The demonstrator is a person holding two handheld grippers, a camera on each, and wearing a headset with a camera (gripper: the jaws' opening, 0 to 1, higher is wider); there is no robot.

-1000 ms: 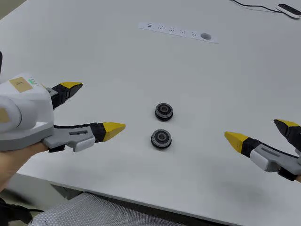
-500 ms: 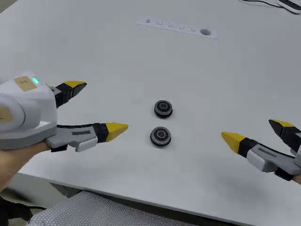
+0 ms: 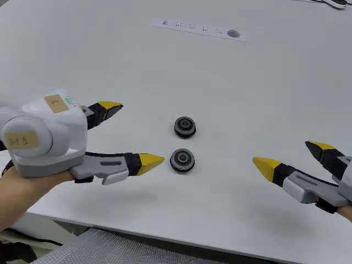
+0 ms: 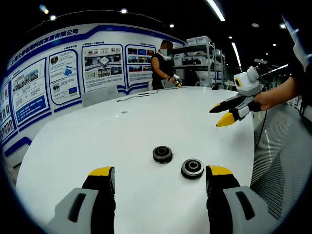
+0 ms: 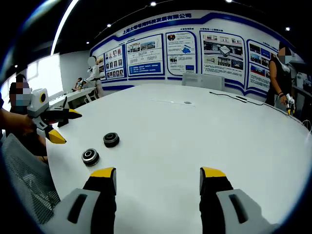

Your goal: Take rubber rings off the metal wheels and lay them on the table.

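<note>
Two small metal wheels with black rubber rings lie flat on the white table: a near wheel (image 3: 182, 160) (image 4: 192, 168) (image 5: 90, 157) and a far wheel (image 3: 185, 126) (image 4: 162, 154) (image 5: 111, 139). My left gripper (image 3: 132, 133) (image 4: 160, 172) hovers just left of them, open, its yellow-tipped jaws wide apart with nothing between. My right gripper (image 3: 293, 156) (image 5: 157, 173) hangs open well to the right of the wheels, jaws apart and empty. The left gripper (image 5: 62, 125) appears in the right gripper view, and the right gripper (image 4: 220, 114) in the left gripper view.
A white power strip (image 3: 198, 29) lies flat at the far side of the table. The table's near edge (image 3: 165, 234) runs close below both grippers, with a mesh chair (image 3: 104, 248) beneath it. A person (image 4: 163, 63) stands beyond the table's far end.
My left gripper has moved right, toward the wheels; its lower tip now sits close to the near wheel. The right gripper has barely shifted. The head camera has moved a little.
</note>
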